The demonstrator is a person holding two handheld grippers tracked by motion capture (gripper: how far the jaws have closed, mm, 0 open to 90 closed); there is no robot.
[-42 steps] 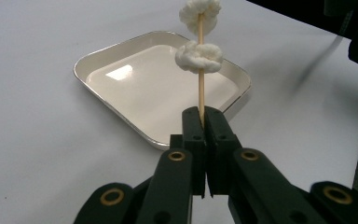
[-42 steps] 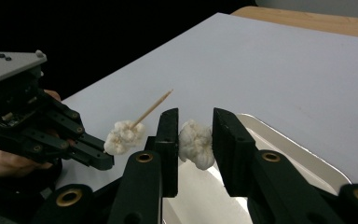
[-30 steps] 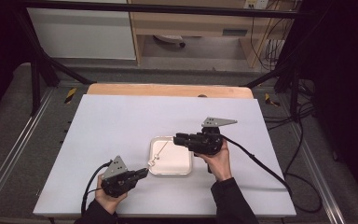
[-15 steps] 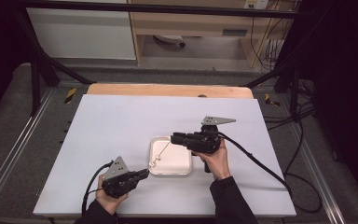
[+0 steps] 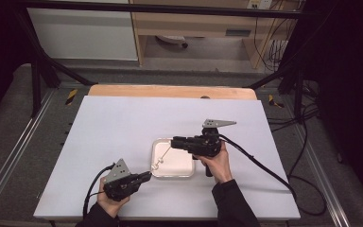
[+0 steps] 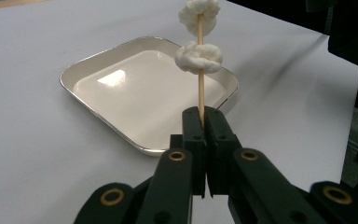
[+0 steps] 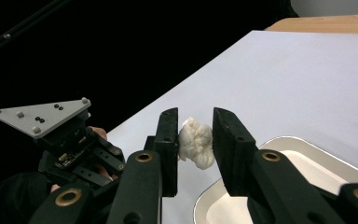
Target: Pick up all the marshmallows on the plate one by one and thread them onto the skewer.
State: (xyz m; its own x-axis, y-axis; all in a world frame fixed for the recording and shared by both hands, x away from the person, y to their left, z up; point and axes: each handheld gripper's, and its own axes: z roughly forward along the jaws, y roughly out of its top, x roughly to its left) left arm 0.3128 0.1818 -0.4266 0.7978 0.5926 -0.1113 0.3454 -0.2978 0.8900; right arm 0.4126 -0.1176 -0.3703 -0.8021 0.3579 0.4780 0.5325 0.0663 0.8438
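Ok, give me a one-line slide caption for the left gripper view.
Left gripper shut on a wooden skewer threaded with two white puffy pieces, above a white tray.

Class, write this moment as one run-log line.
left hand-held gripper: shut on skewer | right hand-held gripper: shut on top marshmallow | tray: beneath, on table

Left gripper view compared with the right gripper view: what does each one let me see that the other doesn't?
Left gripper view: the left gripper has its jaws shut on a wooden skewer that runs up through two white puffy lumps, over the whole metal tray.

Right gripper view: the right gripper has its jaws pressed on either side of one white lump, and farther off is a hand holding the other gripper with its grey plate.

Both: the tray and the white table.
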